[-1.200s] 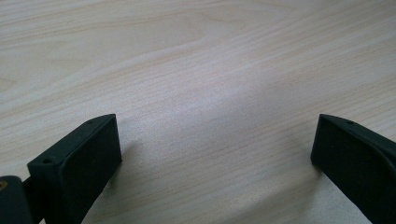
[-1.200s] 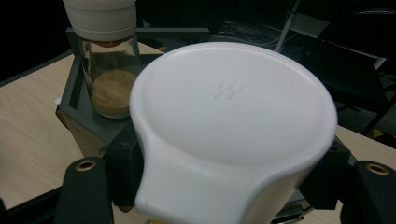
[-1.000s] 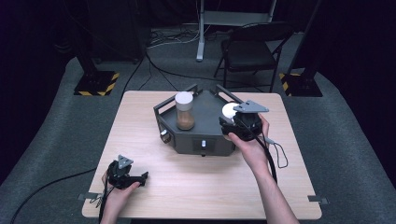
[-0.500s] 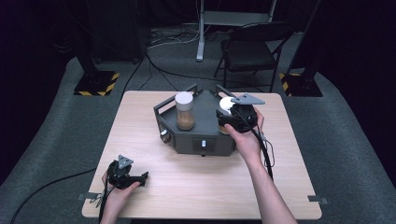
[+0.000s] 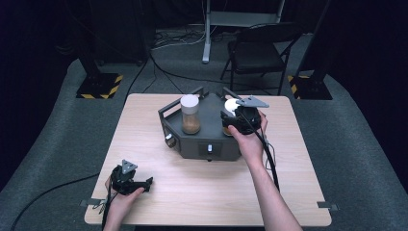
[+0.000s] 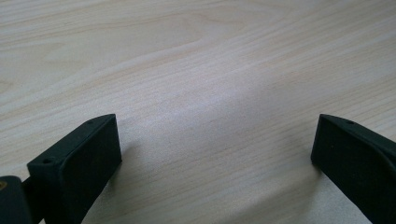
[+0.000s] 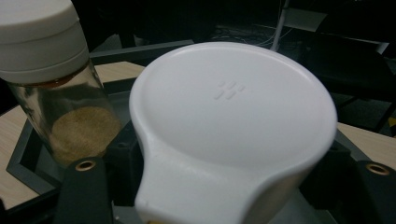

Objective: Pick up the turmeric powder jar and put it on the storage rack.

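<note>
A second jar (image 5: pixel 190 114) with a white cap and tan powder stands just left of the right gripper (image 5: pixel 239 119) on the dark grey device (image 5: pixel 202 139). That gripper's jaws flank the white-lidded jar (image 7: pixel 233 126) on the device's right side; whether they pinch it cannot be told. The left gripper (image 5: pixel 129 179) rests spread apart on the table (image 5: pixel 192 192), well away.

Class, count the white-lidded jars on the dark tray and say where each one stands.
2. One jar stands on the tray's left side; the other jar is on its right, between the right tongs.

Left claw (image 5: pixel 144 183) low by the near edge, jaws wide apart; right claw (image 5: pixel 234 117) forward, arm outstretched.
</note>
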A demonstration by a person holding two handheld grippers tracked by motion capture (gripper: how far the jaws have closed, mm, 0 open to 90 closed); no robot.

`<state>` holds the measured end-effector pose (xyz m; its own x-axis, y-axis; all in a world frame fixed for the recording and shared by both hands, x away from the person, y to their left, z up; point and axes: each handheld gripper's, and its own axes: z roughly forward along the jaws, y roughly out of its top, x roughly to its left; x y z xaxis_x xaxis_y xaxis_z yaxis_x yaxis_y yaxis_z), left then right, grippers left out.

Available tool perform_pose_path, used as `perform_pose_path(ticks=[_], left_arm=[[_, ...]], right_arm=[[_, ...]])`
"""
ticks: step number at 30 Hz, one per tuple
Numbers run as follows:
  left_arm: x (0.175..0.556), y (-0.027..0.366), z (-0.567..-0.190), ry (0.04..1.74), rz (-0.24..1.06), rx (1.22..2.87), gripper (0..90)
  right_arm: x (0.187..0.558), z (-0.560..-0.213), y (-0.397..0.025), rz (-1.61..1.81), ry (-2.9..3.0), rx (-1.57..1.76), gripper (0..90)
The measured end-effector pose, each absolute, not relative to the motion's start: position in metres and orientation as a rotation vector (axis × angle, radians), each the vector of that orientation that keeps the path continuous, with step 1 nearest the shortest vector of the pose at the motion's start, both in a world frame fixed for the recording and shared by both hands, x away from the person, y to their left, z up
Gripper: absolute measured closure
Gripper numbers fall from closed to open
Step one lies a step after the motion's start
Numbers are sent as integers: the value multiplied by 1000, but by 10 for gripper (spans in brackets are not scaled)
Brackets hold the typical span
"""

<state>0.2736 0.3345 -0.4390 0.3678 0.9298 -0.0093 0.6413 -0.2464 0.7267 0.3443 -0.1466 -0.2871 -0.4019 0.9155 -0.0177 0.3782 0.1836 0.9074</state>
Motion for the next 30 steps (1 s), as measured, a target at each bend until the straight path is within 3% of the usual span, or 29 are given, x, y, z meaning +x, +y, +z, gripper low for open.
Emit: perform_pose_path(ticks=[16,30], left_arm=[[274,334,-439,1354,573,1985,16],[274,334,-439,1353,573,1986,16]], right_arm=[[355,-287,-150,1192,1906,1248,285],[339,-285,-155,1207,1895,1229,85]])
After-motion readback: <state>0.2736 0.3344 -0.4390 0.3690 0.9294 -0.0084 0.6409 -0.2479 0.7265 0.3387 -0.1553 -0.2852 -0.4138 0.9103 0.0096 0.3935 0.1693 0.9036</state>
